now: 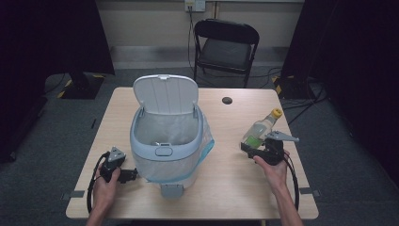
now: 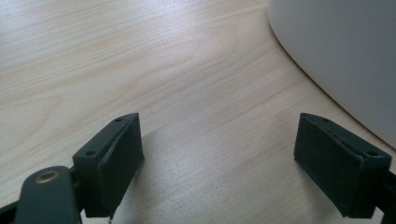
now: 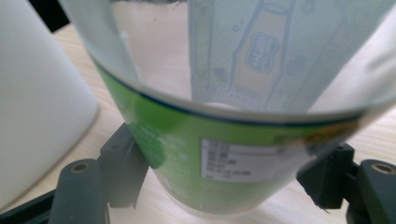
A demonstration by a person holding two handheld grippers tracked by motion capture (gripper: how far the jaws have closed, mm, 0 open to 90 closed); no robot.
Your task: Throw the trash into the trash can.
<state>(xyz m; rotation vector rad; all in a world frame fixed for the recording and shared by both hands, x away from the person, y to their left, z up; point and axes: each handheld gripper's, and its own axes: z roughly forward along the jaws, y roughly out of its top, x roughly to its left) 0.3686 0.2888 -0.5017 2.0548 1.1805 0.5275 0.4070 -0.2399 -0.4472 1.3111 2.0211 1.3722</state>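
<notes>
Gripping a clear plastic bottle by its green-labelled lower body, the right gripper is holding it tilted (yellow cap up) right of the white bin. Left gripper is resting released on the table beside the bin.

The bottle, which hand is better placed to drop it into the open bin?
Right. The right gripper is already shut on the bottle beside the bin; the left gripper sits open on the table.
</notes>
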